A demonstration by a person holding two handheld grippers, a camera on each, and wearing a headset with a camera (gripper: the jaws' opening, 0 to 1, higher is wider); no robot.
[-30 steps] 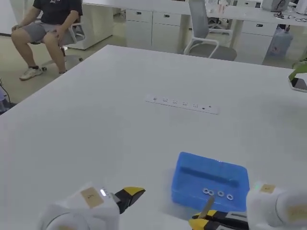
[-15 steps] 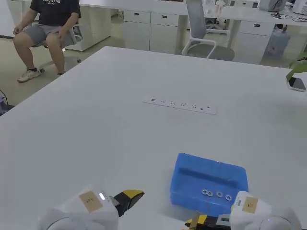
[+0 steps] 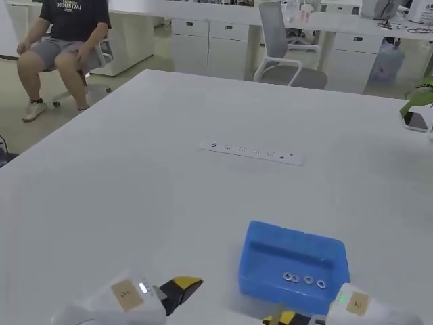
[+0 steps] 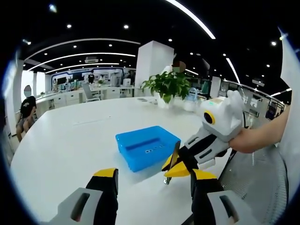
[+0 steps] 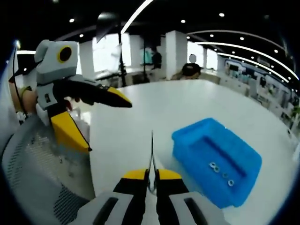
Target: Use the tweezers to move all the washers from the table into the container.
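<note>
Three washers (image 3: 304,279) lay in the blue container (image 3: 270,261), close to the near edge of the desk (image 3: 169,169). Our right gripper (image 5: 151,176) pinched the tweezers (image 5: 152,150); our left gripper (image 4: 153,176) gaped wide, empty. We feared the tweezers might twist in that narrow grip, or a jaw might nudge the container off.

The left tongs (image 3: 189,284), at 7 o'clock in the head view, have a chunky white body with a tan sticker on top and a small bright light beside it. The tips are yellow, with black behind. The right tongs (image 3: 281,317), at 5 o'clock, look the same, but their light is green. In the gripper views, both have grey arms with dark oval slots. A bare forearm (image 4: 262,138) shows at 3 o'clock in the left gripper view.
</note>
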